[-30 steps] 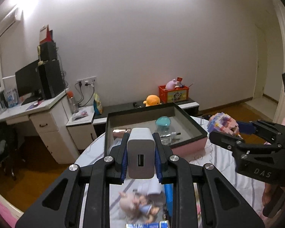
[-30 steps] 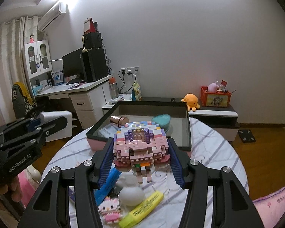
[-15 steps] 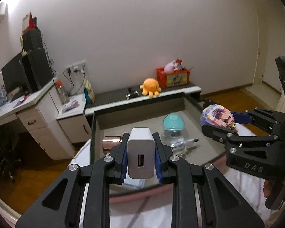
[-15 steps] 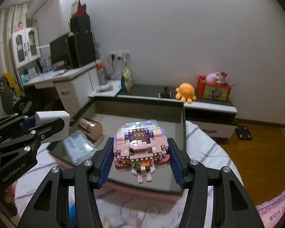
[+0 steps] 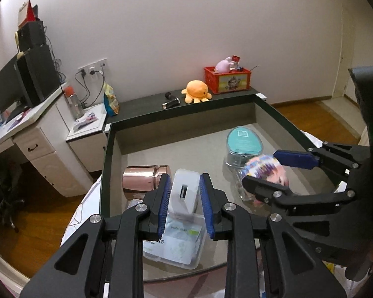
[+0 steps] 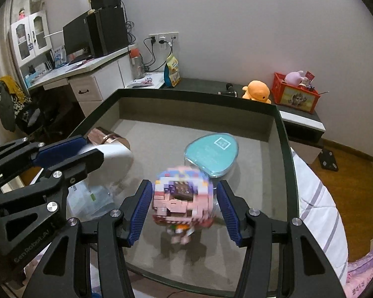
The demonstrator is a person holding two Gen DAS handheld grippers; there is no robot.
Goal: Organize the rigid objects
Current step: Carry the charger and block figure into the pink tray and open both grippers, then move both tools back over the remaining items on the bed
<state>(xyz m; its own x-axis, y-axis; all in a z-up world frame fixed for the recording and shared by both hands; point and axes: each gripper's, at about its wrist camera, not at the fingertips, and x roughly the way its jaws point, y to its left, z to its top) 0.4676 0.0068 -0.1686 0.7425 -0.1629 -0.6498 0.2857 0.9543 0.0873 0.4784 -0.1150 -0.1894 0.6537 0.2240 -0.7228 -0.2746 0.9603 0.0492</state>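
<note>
Charger [image 5: 184,193], a smooth white block with a slot in its face, sits between the ribbed blue pads of the left gripper [image 5: 184,202]; the jaws have just been opening, with gaps beside the charger. It hangs over the dark-rimmed tray [image 5: 107,164], above a clear plastic packet [image 5: 179,245] and beside a copper cylinder [image 5: 143,176].

Right wrist view: the right gripper [image 6: 184,207] stands half-wide around a blurred, studded pastel brick figure [image 6: 182,197], pads apparently clear of it, near a teal oval lid [image 6: 211,154].
</note>
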